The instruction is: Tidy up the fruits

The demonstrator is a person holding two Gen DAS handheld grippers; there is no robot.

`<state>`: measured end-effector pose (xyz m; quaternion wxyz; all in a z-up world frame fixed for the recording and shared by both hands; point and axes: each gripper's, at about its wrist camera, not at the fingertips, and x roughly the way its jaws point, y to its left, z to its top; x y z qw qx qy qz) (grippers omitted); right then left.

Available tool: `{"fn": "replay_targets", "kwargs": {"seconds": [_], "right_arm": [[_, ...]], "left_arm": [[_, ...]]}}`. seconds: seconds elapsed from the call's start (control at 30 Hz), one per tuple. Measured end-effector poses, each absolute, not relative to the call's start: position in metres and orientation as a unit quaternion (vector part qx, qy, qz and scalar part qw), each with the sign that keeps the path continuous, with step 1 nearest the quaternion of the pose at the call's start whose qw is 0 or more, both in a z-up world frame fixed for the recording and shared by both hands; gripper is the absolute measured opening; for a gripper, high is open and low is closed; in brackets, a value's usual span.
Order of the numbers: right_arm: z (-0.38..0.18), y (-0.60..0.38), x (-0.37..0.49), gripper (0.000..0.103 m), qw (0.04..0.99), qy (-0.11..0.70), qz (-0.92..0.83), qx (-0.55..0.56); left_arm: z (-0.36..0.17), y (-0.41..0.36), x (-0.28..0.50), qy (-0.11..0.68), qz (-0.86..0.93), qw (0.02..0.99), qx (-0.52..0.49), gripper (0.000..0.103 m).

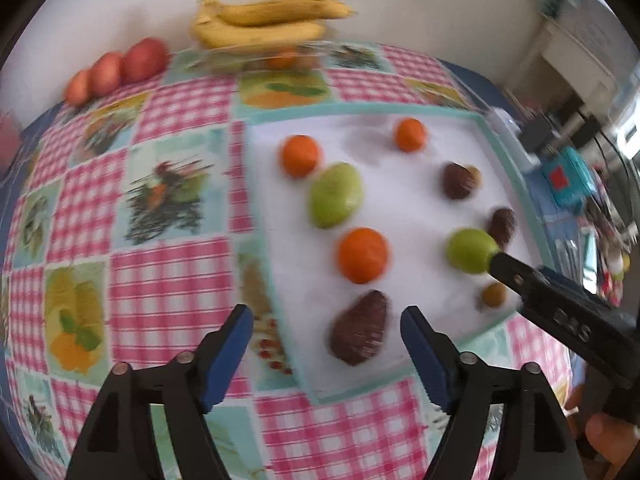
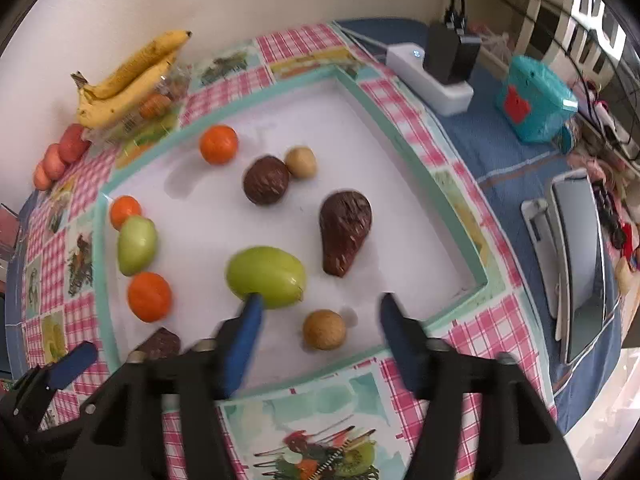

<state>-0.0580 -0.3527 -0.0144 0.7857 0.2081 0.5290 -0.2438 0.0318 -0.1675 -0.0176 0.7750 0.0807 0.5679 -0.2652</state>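
A white mat (image 1: 384, 184) (image 2: 208, 220) lies on the checked tablecloth with loose fruit on it. Three oranges (image 1: 363, 255) (image 2: 149, 296), two green fruits (image 1: 336, 195) (image 2: 266, 277), dark brown scaly fruits (image 1: 360, 334) (image 2: 345, 237) and small tan round fruits (image 2: 324, 329) are spread over it. My left gripper (image 1: 326, 354) is open and empty, just in front of a brown scaly fruit at the mat's near edge. My right gripper (image 2: 320, 320) is open and empty over the mat's near edge; its left finger (image 2: 244, 332) reaches the green fruit and the tan fruit sits between the fingers.
Bananas (image 1: 264, 24) (image 2: 128, 80) lie on a clear packet of fruit at the back by the wall, with three red fruits (image 1: 120, 70) (image 2: 60, 156) beside them. A white power strip (image 2: 424, 76), a teal box (image 2: 536, 100) and cables lie on the blue cloth to the right.
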Motion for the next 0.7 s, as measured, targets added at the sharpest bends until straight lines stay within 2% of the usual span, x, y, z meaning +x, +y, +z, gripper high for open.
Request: {"fn": "replay_targets", "kwargs": {"seconds": [0.17, 0.2, 0.23, 0.27, 0.47, 0.7], "right_arm": [[-0.014, -0.337, -0.045, 0.076, 0.791, 0.536, -0.225, 0.191], [-0.015, -0.332, -0.042, 0.080, 0.792, 0.539, -0.221, 0.184], [-0.016, -0.328, -0.039, 0.086, 0.793, 0.540, -0.217, 0.178], [-0.016, -0.323, -0.037, 0.088, 0.795, 0.541, -0.213, 0.172], [-0.017, -0.296, -0.032, 0.088, 0.803, 0.544, -0.196, 0.146], [-0.011, -0.274, -0.038, 0.088, 0.813, 0.538, -0.170, 0.144]], "left_arm": [[-0.023, -0.123, 0.057, 0.570, -0.203, 0.795, 0.041, 0.101], [-0.024, -0.119, 0.059, 0.567, -0.194, 0.800, 0.037, 0.103], [-0.023, -0.112, 0.063, 0.561, -0.184, 0.806, 0.032, 0.103], [-0.022, -0.105, 0.066, 0.558, -0.175, 0.810, 0.029, 0.103], [-0.024, -0.086, 0.071, 0.560, -0.146, 0.814, 0.040, 0.103], [0.007, -0.071, 0.049, 0.521, -0.112, 0.842, 0.085, 0.103]]}}
